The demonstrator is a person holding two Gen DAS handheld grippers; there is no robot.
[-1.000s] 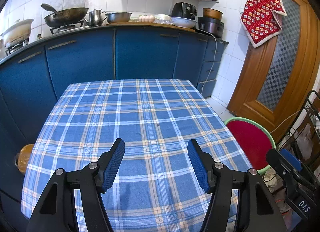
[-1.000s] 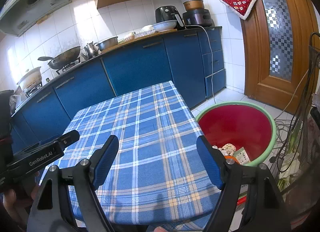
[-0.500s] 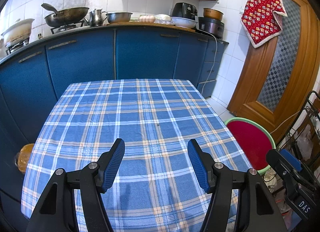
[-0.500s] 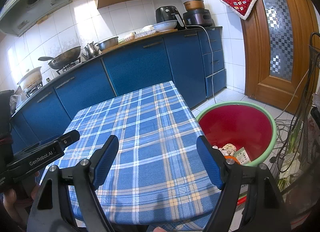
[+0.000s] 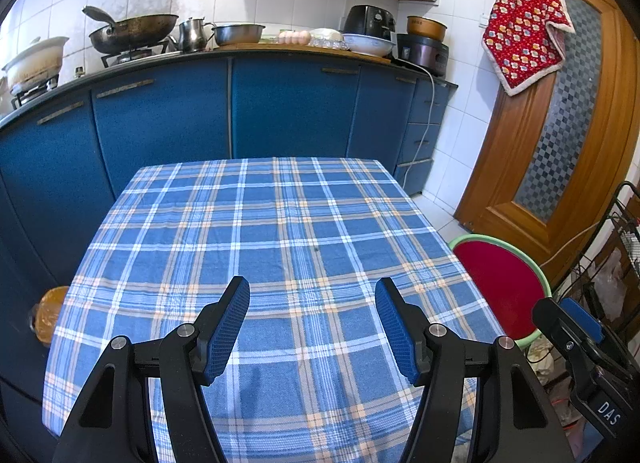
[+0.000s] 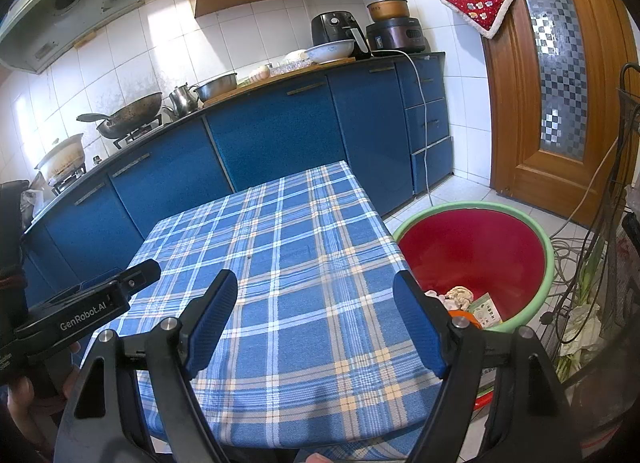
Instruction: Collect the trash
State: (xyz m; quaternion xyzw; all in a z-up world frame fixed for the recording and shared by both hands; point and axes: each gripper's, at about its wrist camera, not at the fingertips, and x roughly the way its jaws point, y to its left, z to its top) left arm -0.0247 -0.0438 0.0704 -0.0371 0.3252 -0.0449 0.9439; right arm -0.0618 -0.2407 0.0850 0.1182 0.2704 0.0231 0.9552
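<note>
The left hand-held gripper (image 5: 312, 327) sits at the bottom centre of its own view, jaws spread wide with nothing between the blue pads (image 5: 228, 325). Below it lies the desk (image 5: 280, 223), covered in a blue plaid cloth that fills the middle of the frame. The right hand-held gripper (image 6: 316, 323) is likewise wide open and holds nothing, hovering over the near right corner of the same desk (image 6: 280, 263).

At the right of the right wrist view stands a red bin with a green rim (image 6: 548, 259), on the floor just beside the desk's right edge. Trash (image 6: 460, 297) lies at its bottom: a crumpled pale lump, some small white bits, a printed paper packet (image 6: 486, 309) and something orange partly hidden by the right finger. In the left wrist view the same bin (image 5: 504, 291) shows at the right edge of the desk, its contents out of sight.

In the lower right of the left wrist view the body of the other device appears, and in the lower left of the right wrist view the left device shows with its "GenRobot.AI" label.

Across the upper part of both views runs a row of blue cabinets (image 5: 288, 111), with a wok (image 5: 132, 31), a kettle (image 5: 194, 35) and a metal bowl (image 5: 238, 33) on top. A wooden door (image 5: 560, 135) stands at the right, with a red patterned cloth (image 5: 524, 19) hanging over it.
</note>
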